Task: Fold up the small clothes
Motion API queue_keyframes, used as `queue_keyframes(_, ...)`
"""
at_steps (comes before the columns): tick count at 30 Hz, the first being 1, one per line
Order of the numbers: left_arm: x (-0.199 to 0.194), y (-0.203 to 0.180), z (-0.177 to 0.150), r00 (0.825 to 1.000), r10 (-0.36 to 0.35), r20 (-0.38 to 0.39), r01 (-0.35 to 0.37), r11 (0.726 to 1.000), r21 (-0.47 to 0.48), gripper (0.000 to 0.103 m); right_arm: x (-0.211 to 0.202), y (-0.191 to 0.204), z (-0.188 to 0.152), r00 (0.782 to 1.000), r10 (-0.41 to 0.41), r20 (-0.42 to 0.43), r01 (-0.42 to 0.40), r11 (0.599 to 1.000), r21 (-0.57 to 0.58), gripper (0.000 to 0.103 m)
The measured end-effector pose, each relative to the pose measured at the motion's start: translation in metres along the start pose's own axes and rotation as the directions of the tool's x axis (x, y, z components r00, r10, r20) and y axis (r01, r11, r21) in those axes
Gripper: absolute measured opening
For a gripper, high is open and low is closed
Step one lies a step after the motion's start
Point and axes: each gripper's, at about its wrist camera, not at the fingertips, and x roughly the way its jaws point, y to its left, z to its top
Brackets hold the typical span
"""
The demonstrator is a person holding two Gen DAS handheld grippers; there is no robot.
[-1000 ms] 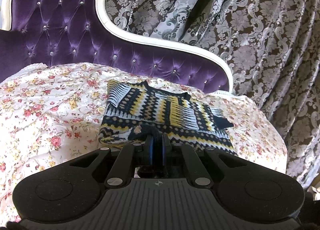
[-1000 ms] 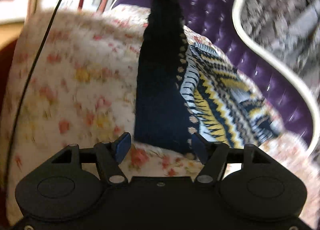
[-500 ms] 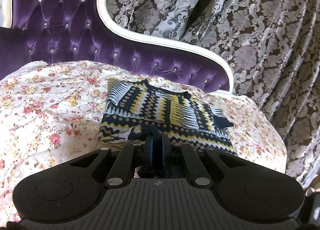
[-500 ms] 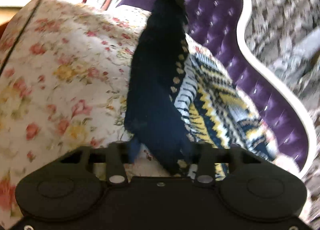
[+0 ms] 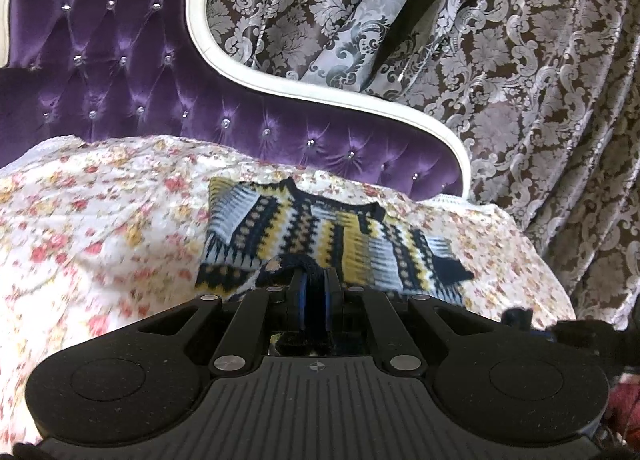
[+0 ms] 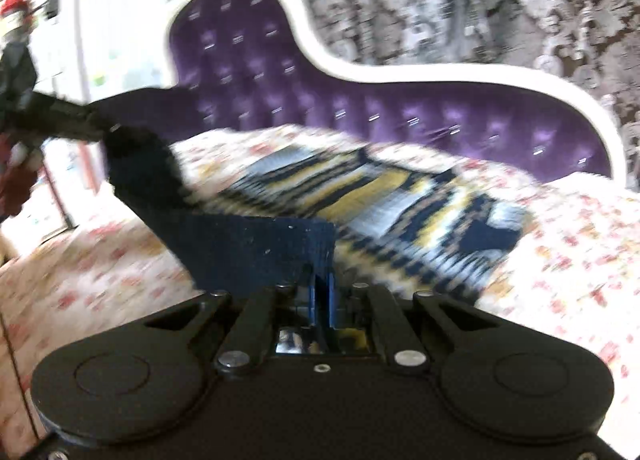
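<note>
Jaws of the left gripper pinch the near hem of the sweater; those of the right gripper are clamped on its navy hem too. The sweater lies on a floral bedspread; behind stand a purple headboard and damask curtains.

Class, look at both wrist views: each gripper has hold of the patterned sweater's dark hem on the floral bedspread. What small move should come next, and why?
Probably carry the hem up and over toward the collar. The left gripper and right gripper are both shut on that dark edge, lifted off the bedspread, while the rest of the sweater lies flat with sleeves already folded in.
</note>
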Motion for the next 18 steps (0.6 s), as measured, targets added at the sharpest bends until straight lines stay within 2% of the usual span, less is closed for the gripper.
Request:
queue_keyframes(6, 0.057, 0.006, 0.022, 0.998, 0.03, -0.047, -0.03, 0.999, 0.011, 0.008, 0.046, -0.044, 0.011, 0.999, -0.026, -0.036, 0.032, 0.986, 0.165, 0.01)
queue_keyframes(12, 0.106, 0.018, 0.027, 0.992, 0.087, -0.092, -0.083, 0.995, 0.049, 0.01, 0.084, -0.075, 0.0, 0.994, -0.048, -0.096, 0.074, 0.957, 0.28, 0.011)
queue_keyframes(13, 0.11, 0.021, 0.028, 0.991, 0.097, -0.094, -0.092, 0.994, 0.054, 0.013, 0.089, -0.08, -0.002, 0.993, -0.051, -0.105, 0.08, 0.953, 0.292, 0.011)
queue_keyframes(14, 0.113, 0.026, 0.029, 0.991, 0.099, -0.095, -0.095, 0.994, 0.051, 0.02, 0.094, -0.084, -0.005, 0.992, -0.053, -0.112, 0.085, 0.948, 0.307, 0.011)
queue_keyframes(15, 0.115, 0.03, 0.031, 0.991, 0.097, -0.092, -0.093, 0.995, 0.039, 0.038, 0.096, -0.087, -0.008, 0.992, -0.051, -0.115, 0.086, 0.944, 0.32, 0.011)
queue_keyframes(16, 0.116, 0.035, 0.032, 0.992, 0.088, -0.085, -0.087, 0.996, 0.023, 0.047, 0.098, -0.09, -0.011, 0.992, -0.045, -0.116, 0.082, 0.938, 0.338, 0.011)
queue_keyframes(18, 0.118, 0.043, 0.032, 0.993, 0.069, -0.093, -0.068, 0.998, 0.014, 0.049, 0.099, -0.095, -0.015, 0.993, -0.031, -0.113, 0.07, 0.929, 0.363, 0.011)
